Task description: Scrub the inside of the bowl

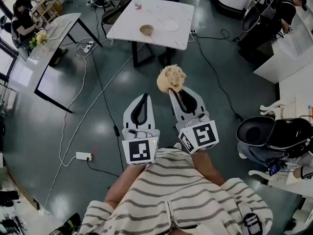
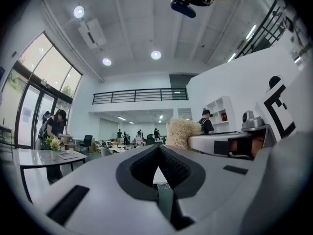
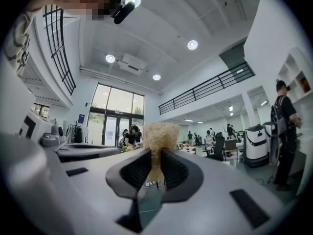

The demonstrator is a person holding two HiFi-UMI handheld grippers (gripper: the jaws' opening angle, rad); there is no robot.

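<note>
A small tan bowl [image 1: 146, 30] stands on a white table [image 1: 126, 23] far ahead, well beyond both grippers. My right gripper [image 1: 174, 93] is shut on a straw-coloured fibrous scrubber [image 1: 171, 79], whose tuft sticks out past the fingertips. In the right gripper view the scrubber [image 3: 159, 136] is pinched between the dark pads of that gripper [image 3: 156, 160]. My left gripper [image 1: 142, 98] is held beside it, shut and empty. In the left gripper view its jaws [image 2: 157, 153] meet with nothing between them, and the scrubber [image 2: 182, 132] shows to the right.
A white plate [image 1: 170, 25] and a bottle [image 1: 137, 0] share the table with the bowl. Cables and a power strip [image 1: 83, 156] lie on the dark floor. A desk [image 1: 54, 48] stands at left, a black chair [image 1: 259, 131] at right. People are working around the room.
</note>
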